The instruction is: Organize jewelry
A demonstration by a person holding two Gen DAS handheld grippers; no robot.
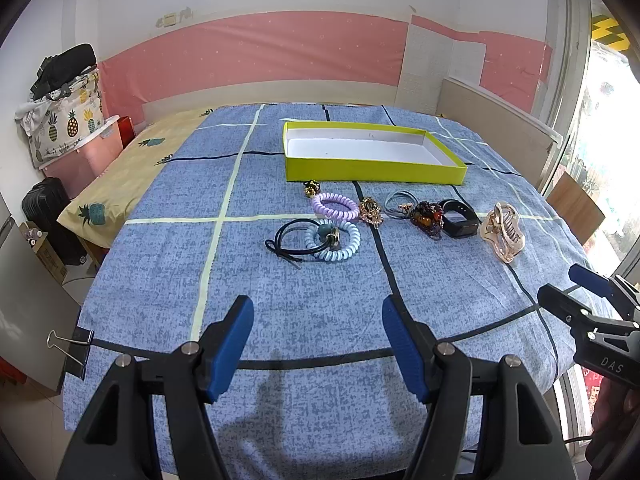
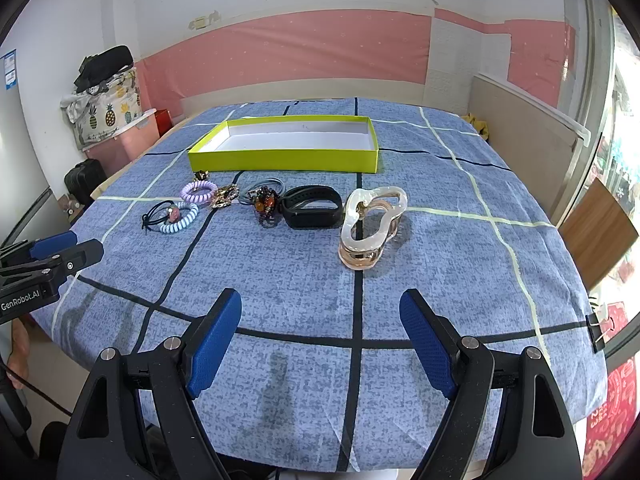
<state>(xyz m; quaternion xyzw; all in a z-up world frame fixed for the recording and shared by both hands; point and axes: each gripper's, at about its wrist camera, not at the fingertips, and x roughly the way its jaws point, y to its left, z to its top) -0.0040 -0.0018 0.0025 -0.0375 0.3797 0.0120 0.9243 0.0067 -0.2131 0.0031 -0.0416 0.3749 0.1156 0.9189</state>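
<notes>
Both the left hand-held gripper [image 1: 318,320] and the right hand-held gripper [image 2: 320,316] hover spread wide and hold nothing; ahead lie hair ties, a pearly cream plastic claw clip [image 2: 370,226], and a shallow lime-green cardboard box [image 2: 288,160].

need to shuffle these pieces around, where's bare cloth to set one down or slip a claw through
Bare cloth runs between both open claws, left claw and right claw, and the jewelry row. The yellow box is empty inside. It is crowded from the blue coil tie to the pearly hair clip, pieces nearly touching.
</notes>
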